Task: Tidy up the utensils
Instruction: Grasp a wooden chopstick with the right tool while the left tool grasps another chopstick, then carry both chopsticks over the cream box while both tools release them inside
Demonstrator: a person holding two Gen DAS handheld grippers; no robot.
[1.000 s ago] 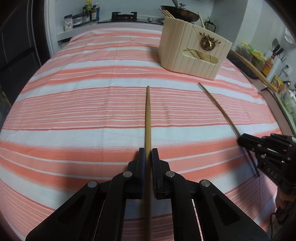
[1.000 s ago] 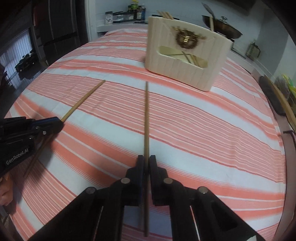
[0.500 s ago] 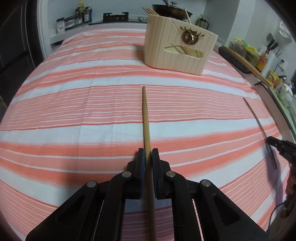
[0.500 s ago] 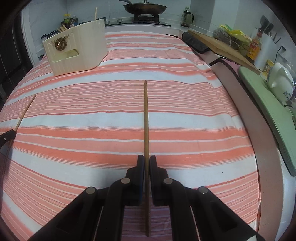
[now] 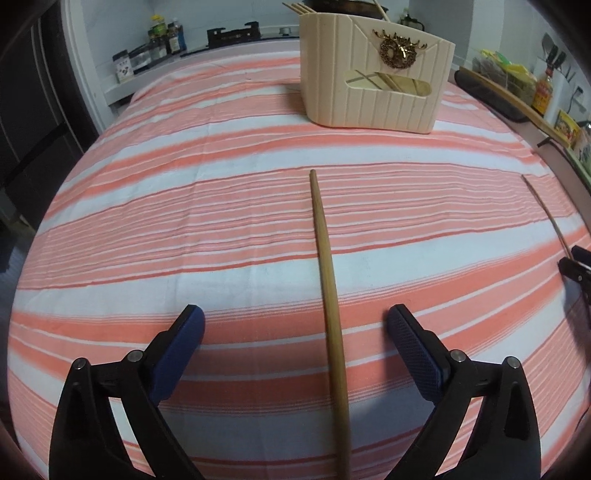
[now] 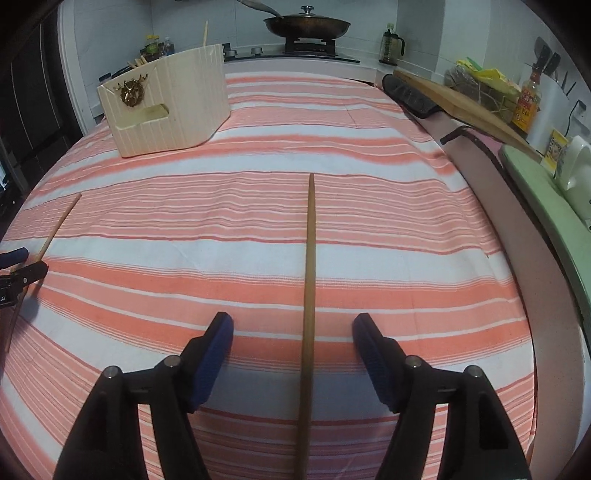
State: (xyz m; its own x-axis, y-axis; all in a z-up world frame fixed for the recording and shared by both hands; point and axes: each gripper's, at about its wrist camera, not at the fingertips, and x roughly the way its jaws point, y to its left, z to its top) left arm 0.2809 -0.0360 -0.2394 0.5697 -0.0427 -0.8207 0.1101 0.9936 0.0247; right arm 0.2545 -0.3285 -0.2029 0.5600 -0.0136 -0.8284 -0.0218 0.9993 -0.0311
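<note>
Left wrist view: the left gripper (image 5: 295, 325) has just spread its jaws wide, releasing the chopstick (image 5: 327, 280) lying between them on the striped surface (image 5: 184, 221); cream utensil holder (image 5: 373, 74) stands beyond. Right wrist view: the right gripper (image 6: 291, 334) has likewise just opened, pads clear of the second chopstick (image 6: 309, 266) between them.

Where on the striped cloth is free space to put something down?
Free: the wide cloth between the two chopsticks, and the strip before the holder. Crowded: the counter along the right edge, with bottles and a board.

White tiled wall (image 6: 461, 33); stove (image 6: 310, 48); striped tablecloth (image 6: 332, 122).
</note>
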